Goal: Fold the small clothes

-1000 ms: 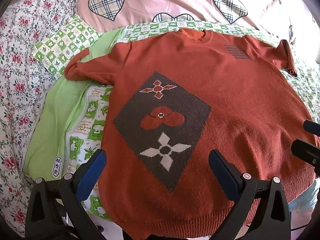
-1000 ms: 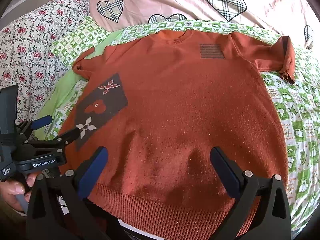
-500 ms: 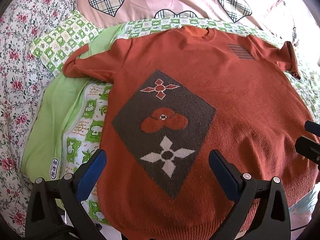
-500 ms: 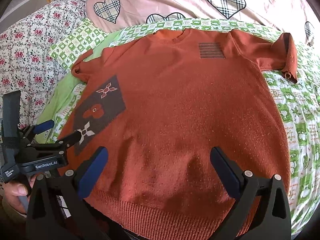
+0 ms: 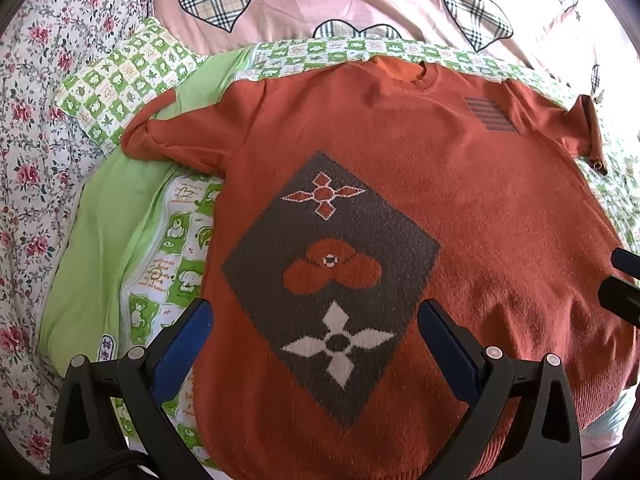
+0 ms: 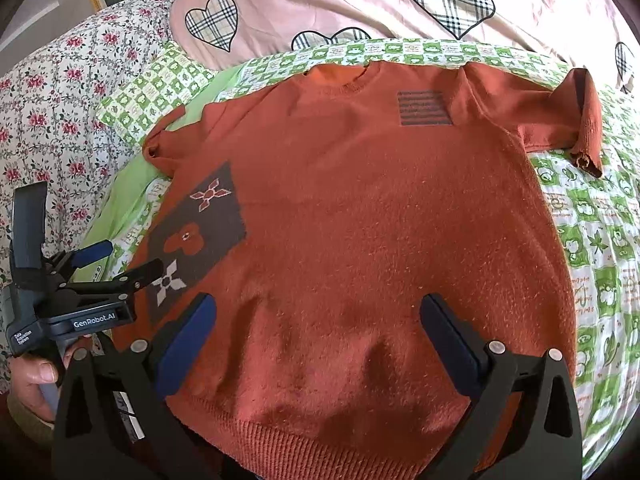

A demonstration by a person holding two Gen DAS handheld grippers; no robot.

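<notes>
An orange knit sweater [image 5: 460,208] with a dark diamond patch lies spread flat, front up, on the bed; it also shows in the right wrist view [image 6: 360,220]. Its short sleeves stick out left [image 5: 160,140] and right [image 6: 576,120]. My left gripper [image 5: 316,320] is open and empty above the lower left part of the sweater. It also shows from the side in the right wrist view [image 6: 130,258]. My right gripper [image 6: 318,316] is open and empty above the hem. Its fingertips [image 5: 624,280] show at the right edge of the left wrist view.
The sweater lies on a green checked cartoon sheet [image 6: 592,248] with a plain green fold [image 5: 100,240] at its left. A pink duvet with plaid hearts [image 5: 360,0] lies beyond the collar. A floral cover [image 5: 28,120] lies at the far left.
Both grippers have moved a little forward over the sweater, which sits slightly lower and larger in view. Both stay open. The sweater has not moved.
</notes>
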